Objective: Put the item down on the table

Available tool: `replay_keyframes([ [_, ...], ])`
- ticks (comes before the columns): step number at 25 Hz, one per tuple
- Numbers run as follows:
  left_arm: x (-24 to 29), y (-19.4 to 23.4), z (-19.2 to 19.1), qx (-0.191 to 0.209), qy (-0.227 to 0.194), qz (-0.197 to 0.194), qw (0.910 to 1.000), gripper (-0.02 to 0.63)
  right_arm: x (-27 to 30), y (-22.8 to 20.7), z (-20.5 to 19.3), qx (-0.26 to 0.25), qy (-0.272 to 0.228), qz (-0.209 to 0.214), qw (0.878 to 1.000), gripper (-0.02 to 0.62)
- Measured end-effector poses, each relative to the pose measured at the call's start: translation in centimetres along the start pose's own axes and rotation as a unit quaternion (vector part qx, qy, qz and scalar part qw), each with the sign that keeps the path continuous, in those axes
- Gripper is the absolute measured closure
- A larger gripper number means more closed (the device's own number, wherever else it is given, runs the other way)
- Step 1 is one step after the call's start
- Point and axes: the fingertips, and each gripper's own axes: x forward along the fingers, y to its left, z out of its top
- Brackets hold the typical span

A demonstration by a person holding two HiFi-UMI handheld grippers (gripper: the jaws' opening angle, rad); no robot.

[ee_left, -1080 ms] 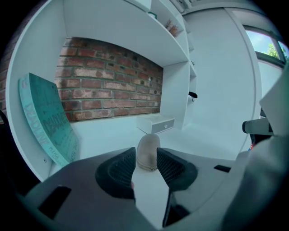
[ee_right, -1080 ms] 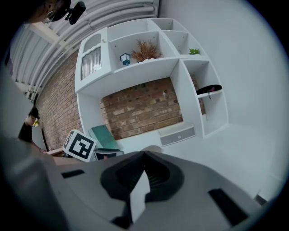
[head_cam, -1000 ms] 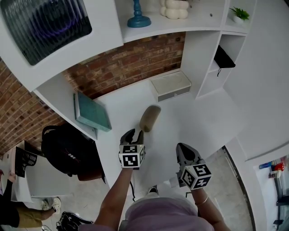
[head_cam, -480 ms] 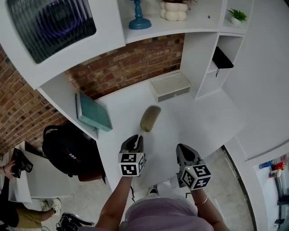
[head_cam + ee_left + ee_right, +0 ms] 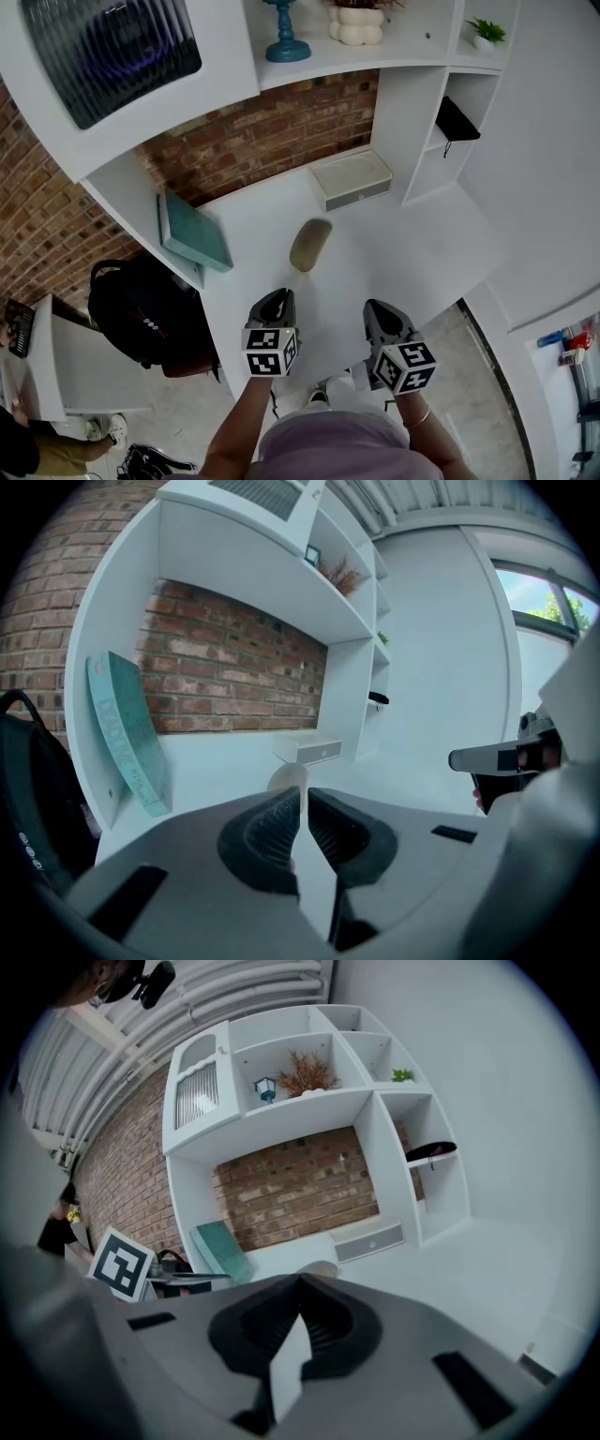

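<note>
A tan oblong case (image 5: 309,245) lies on the white table (image 5: 412,253), free of both grippers. My left gripper (image 5: 277,300) hangs short of the case's near end with a stretch of bare table between them. Its jaws are closing: only a narrow slit is left and nothing is between them. In the left gripper view the case (image 5: 287,778) shows just beyond the left gripper (image 5: 302,803). My right gripper (image 5: 378,311) hovers to the right, shut and empty. In the right gripper view the case (image 5: 322,1268) peeks over the right gripper (image 5: 300,1288).
A white box (image 5: 352,180) stands at the back of the table against the brick wall. A teal book (image 5: 192,232) leans in the left niche. A black bag (image 5: 141,314) sits on a chair at the left. Shelves (image 5: 441,131) rise at the right.
My left gripper has drawn back from the case towards me and its jaws have narrowed. The case stays where it lay. The right gripper has hardly moved.
</note>
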Motion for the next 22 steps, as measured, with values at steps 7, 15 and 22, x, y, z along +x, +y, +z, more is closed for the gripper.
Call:
replay_keyframes([
  [7,-1.5,0.1,-0.6,-0.006,-0.004,0.002,1.0000,0.601,-0.4,0.3,-0.3,0.000,0.000,0.000,1.000,0.594],
  [15,-2.5,0.1,0.0,-0.015,-0.021,-0.010,0.9996,0.606,-0.8,0.8,-0.2,-0.009,0.000,0.000,1.000,0.594],
  [22,-2.5,0.1,0.4,-0.020,-0.029,-0.014,0.9993,0.606,-1.0,0.9,-0.1,-0.016,0.000,0.001,1.000,0.594],
])
